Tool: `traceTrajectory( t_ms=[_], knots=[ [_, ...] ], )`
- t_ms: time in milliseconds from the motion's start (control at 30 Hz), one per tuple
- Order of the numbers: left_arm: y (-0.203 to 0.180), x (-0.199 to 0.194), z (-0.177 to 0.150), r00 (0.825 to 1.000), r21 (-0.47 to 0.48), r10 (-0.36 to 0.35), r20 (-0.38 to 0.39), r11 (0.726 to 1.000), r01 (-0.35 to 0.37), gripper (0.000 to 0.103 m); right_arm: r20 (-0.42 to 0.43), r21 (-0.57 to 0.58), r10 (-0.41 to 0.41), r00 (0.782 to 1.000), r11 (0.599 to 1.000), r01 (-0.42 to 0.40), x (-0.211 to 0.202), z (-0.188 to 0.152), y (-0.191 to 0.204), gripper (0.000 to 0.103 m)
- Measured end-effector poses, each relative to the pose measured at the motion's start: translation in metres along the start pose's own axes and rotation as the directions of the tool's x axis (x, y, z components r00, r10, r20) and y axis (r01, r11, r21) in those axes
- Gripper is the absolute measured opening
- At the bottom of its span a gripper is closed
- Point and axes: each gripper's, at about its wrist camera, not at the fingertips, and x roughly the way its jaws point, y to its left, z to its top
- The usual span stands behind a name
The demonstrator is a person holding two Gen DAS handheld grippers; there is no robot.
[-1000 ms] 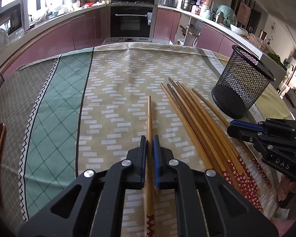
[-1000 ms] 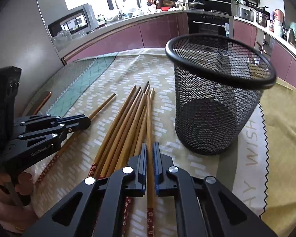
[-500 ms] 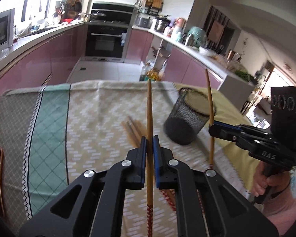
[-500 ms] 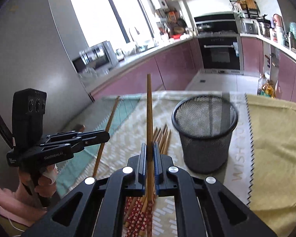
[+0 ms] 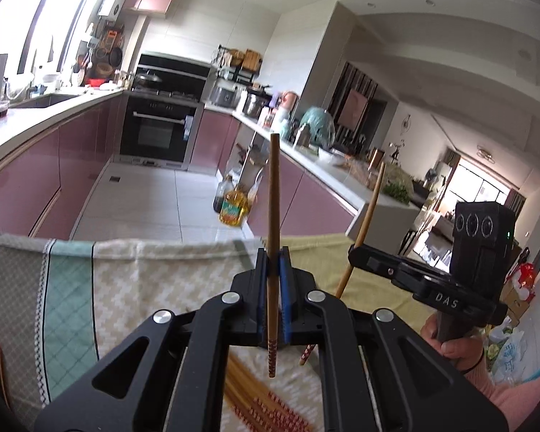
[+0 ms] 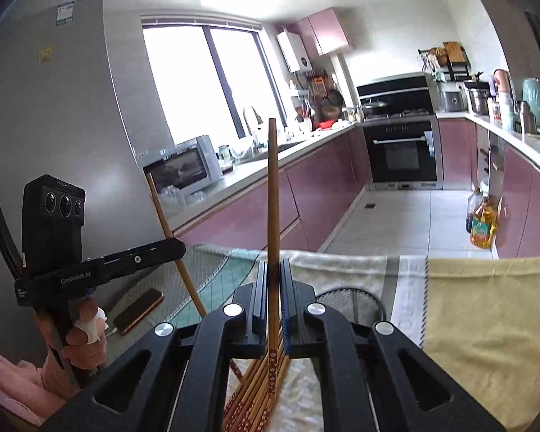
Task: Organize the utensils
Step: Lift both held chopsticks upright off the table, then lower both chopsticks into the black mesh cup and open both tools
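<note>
Left wrist view: a second ago the left tongs (image 5: 273, 262) were clenched on one brown wooden chopstick with a red patterned end (image 5: 273, 237) lying flat on the patterned cloth of the worktop (image 5: 133, 280); now the tongs stand raised and that chopstick stands nearly upright between the blue pads, its red end hanging below them. To the right, the right tongs (image 5: 356, 252) grip a second wooden chopstick (image 5: 369, 212), tilted, also off the cloth. A bundle of remaining chopsticks (image 5: 270, 406) lies below; its count is unclear here.

Right wrist view: the right tongs (image 6: 273, 270) are clenched on their one chopstick (image 6: 273, 198), upright where it earlier lay flat. The left tongs (image 6: 178, 246) hold theirs (image 6: 172, 237) tilted. The black wire-mesh basket (image 6: 356, 300), formerly large ahead, now shows just its rim beyond the tongs. Several chopsticks (image 6: 255, 392) remain on the cloth.
</note>
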Motion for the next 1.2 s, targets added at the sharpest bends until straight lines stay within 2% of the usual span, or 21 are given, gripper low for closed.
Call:
traceTrajectory(
  t_ms=[233, 367, 433, 567, 800, 967, 1133, 1200],
  knots=[
    [-0.017, 0.019, 0.038, 0.997, 0.008, -0.018, 0.077, 1.0, 0.017, 0.007, 0.077, -0.009, -0.062, 0.995, 0.998, 0.062, -0.005, 0.029, -0.019, 0.006],
    [-0.024, 0.042, 0.046, 0.998, 0.015, -0.001, 0.066, 1.0, 0.0, 0.007, 0.084, -0.024, -0.102, 0.991, 0.994, 0.105, 0.002, 0.034, -0.026, 0.006],
    [-0.028, 0.056, 0.042, 0.999, 0.03, 0.013, 0.038, 0.999, -0.015, 0.007, 0.054, -0.02, -0.108, 0.993, 0.994, 0.109, 0.011, 0.031, -0.033, 0.006],
    [-0.029, 0.086, 0.025, 0.998, 0.055, 0.033, -0.053, 0.998, -0.03, 0.007, -0.06, -0.006, -0.11, 0.992, 0.994, 0.11, 0.035, 0.018, -0.042, 0.006],
    [-0.017, 0.124, 0.002, 0.987, 0.051, 0.037, -0.158, 0.998, -0.029, 0.007, -0.221, 0.031, -0.114, 0.969, 0.992, 0.123, 0.068, -0.001, -0.057, 0.006],
    [-0.007, 0.148, -0.001, 0.981, 0.042, 0.045, -0.188, 0.998, -0.038, 0.008, -0.256, 0.044, -0.128, 0.958, 0.989, 0.144, 0.08, -0.002, -0.059, 0.007],
    [-0.003, 0.157, -0.005, 0.978, 0.04, 0.063, -0.199, 0.998, -0.056, 0.01, -0.252, 0.059, -0.139, 0.958, 0.986, 0.159, 0.087, -0.003, -0.057, 0.009],
    [-0.005, 0.156, -0.007, 0.979, 0.032, 0.061, -0.195, 0.998, -0.056, 0.014, -0.245, 0.063, -0.141, 0.959, 0.985, 0.161, 0.085, -0.007, -0.057, 0.015]
  ],
)
